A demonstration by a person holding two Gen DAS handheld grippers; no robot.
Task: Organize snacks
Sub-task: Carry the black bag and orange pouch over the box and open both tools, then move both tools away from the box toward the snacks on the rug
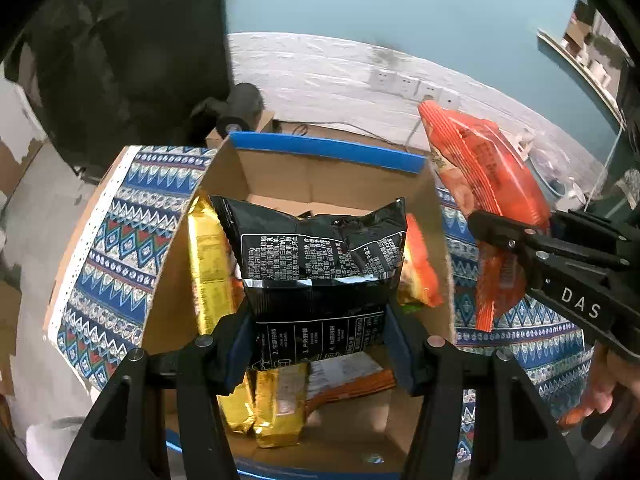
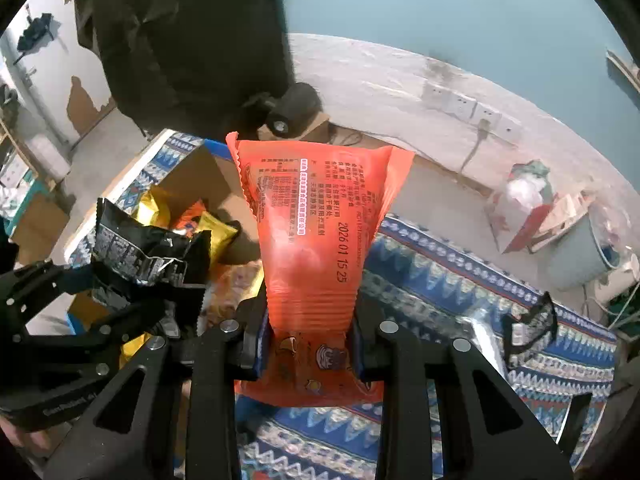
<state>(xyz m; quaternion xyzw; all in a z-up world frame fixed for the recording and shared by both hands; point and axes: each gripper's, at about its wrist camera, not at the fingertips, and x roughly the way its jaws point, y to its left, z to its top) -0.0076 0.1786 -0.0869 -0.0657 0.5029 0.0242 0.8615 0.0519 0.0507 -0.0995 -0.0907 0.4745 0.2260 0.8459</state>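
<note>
Black packet (image 1: 320,264), orange packet (image 2: 316,240), gold packets (image 1: 208,268), blue zigzag-patterned cloth (image 1: 120,232)

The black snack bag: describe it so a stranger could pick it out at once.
Find the open cardboard box with the blue rim, standing on the patterned blue cloth. Above its opening, the left gripper pinches the black snack bag by its lower part. It is the only black packet, crinkled with white print, while its neighbours are gold packets and the orange bag in the right gripper.

left gripper (image 1: 316,332) clamps a black snack bag (image 1: 320,256) between its blue pads; right gripper (image 2: 310,344), just beside it, pinches an orange snack bag (image 2: 316,232) held upright.
</note>
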